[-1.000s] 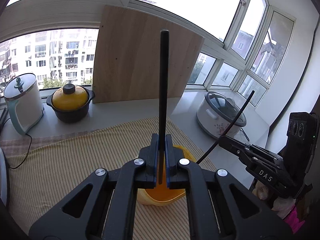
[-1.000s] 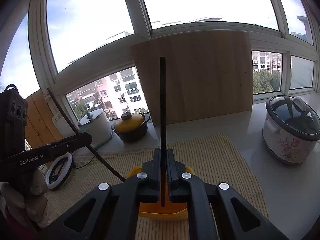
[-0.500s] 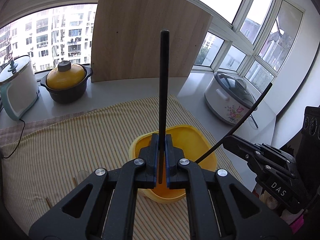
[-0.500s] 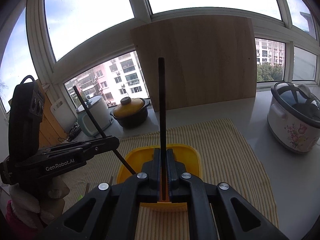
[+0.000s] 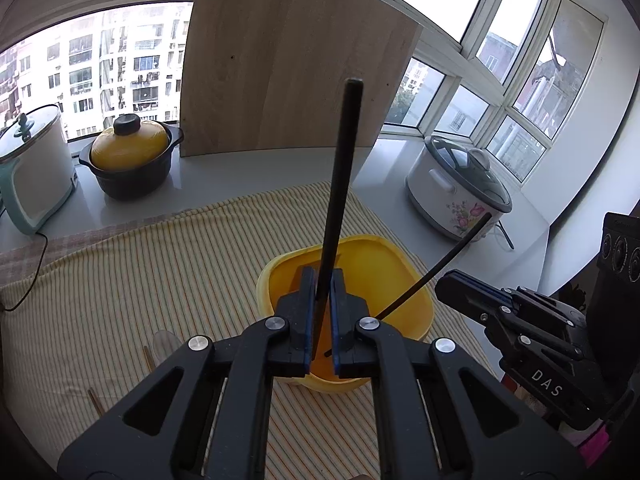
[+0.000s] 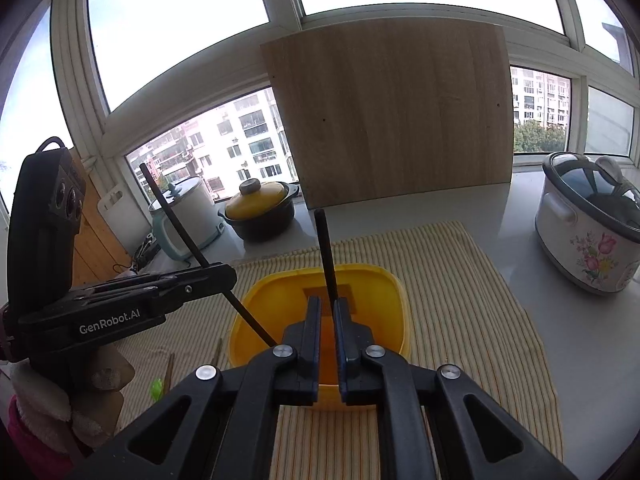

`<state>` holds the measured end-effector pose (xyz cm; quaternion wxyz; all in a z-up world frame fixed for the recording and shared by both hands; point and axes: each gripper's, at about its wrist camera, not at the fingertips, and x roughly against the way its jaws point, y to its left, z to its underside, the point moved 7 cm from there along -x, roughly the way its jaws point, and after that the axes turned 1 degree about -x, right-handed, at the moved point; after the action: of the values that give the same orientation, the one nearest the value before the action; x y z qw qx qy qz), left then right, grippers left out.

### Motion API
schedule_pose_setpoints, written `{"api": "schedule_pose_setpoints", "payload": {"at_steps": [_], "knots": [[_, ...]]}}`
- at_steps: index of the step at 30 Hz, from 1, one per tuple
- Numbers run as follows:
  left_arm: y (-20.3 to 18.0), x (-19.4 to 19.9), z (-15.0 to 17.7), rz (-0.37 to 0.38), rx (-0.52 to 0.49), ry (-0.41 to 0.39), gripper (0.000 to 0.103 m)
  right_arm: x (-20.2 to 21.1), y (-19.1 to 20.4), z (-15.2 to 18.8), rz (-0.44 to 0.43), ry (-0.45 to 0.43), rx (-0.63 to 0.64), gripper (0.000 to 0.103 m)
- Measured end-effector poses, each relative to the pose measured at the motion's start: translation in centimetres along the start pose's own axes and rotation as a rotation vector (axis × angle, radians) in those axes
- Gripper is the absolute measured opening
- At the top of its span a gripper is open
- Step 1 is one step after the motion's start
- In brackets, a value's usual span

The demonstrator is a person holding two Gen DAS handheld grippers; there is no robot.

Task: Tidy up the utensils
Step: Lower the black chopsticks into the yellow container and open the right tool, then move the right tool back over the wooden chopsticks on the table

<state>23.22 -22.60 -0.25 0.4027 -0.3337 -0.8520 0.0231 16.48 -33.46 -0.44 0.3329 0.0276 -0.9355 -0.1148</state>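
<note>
A yellow tub [image 5: 400,250] [image 6: 250,312] stands on a striped cloth. My left gripper [image 5: 322,276] [image 6: 230,276] hovers over the tub's near rim, shut on a black chopstick [image 5: 340,180] [image 6: 180,224] that leans a little to the right. My right gripper [image 6: 328,304] [image 5: 444,280] is over the same tub and its jaws are opening. The second black chopstick [image 6: 325,252] [image 5: 460,242] stands loose between them, with a gap at the pads. Its lower end reaches down into the tub.
A wooden board [image 5: 288,80] leans on the window at the back. A floral rice cooker [image 5: 456,196] stands at the right, a yellow-lidded black pot [image 5: 128,160] and a white-teal cooker [image 5: 32,168] at the left. Wooden chopsticks [image 5: 148,358] and a clear spoon [image 5: 164,340] lie on the cloth [image 5: 140,272].
Both grippers have sunk toward the yellow tub. The right chopstick has slid down through the parting jaws into the tub. The left chopstick now leans instead of standing straight.
</note>
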Motion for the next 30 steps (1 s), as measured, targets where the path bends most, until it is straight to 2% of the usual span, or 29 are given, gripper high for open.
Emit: {"api": "schedule_pose_setpoints", "payload": {"at_steps": [1,2,3,19,25,28,30], "knots": [[0.0,0.1,0.0,0.003,0.0,-0.003,0.008,0.2,0.1,0.0,0.002,-0.004,0.0,0.015],[0.0,0.3,0.0,0.006,0.001,-0.006,0.011,0.4,0.2,-0.1,0.005,-0.013,-0.001,0.022],[0.1,0.5,0.0,0.007,0.001,-0.011,0.015,0.7,0.2,-0.2,0.006,-0.021,-0.001,0.025],[0.9,4.9,0.4,0.028,-0.003,-0.078,0.016,2.7,1.8,-0.2,0.011,-0.074,0.013,0.035],[3.6,7.4,1.2,-0.001,0.018,-0.101,0.016,3.3,3.3,0.1,-0.004,-0.091,0.051,0.05],[6.1,8.8,2.1,-0.051,0.036,-0.115,0.016,3.4,4.4,0.3,-0.027,-0.097,0.07,0.059],[8.0,9.7,2.7,-0.089,0.057,-0.123,0.017,3.4,5.1,0.6,-0.039,-0.101,0.085,0.069]]}}
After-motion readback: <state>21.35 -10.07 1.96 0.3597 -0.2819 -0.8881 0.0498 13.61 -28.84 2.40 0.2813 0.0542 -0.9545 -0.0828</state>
